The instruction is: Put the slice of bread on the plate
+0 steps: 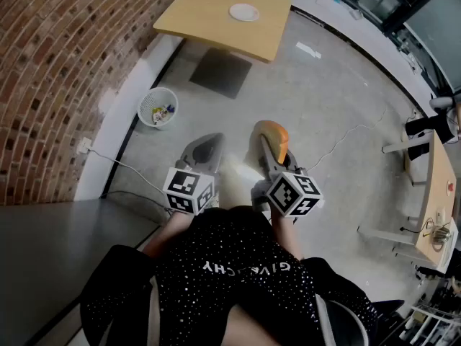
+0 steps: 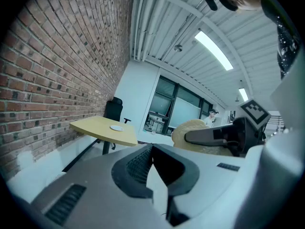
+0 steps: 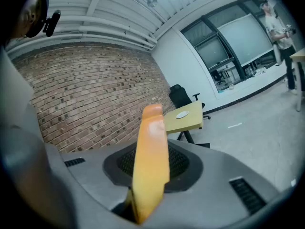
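Observation:
A slice of bread (image 1: 274,135) with an orange-brown crust stands on edge between the jaws of my right gripper (image 1: 269,148), which is shut on it. In the right gripper view the bread (image 3: 151,161) rises out of that gripper (image 3: 148,182) and hides the jaw tips. The small white plate (image 1: 244,11) lies on a light wooden table (image 1: 205,16) well ahead across the floor; the plate (image 3: 182,114) shows just right of the bread's top. My left gripper (image 1: 204,150) is held beside the right one, shut and with nothing in it (image 2: 153,162). The left gripper view shows the plate (image 2: 116,128) and the bread (image 2: 193,128).
A brick wall (image 1: 57,63) runs along the left. By it stands a white wastebasket (image 1: 157,108), and a cable (image 1: 122,166) trails on the floor. A dark mat (image 1: 221,72) lies under the table. A black chair (image 2: 113,109) stands behind the table. Another desk (image 1: 434,186) is at the right.

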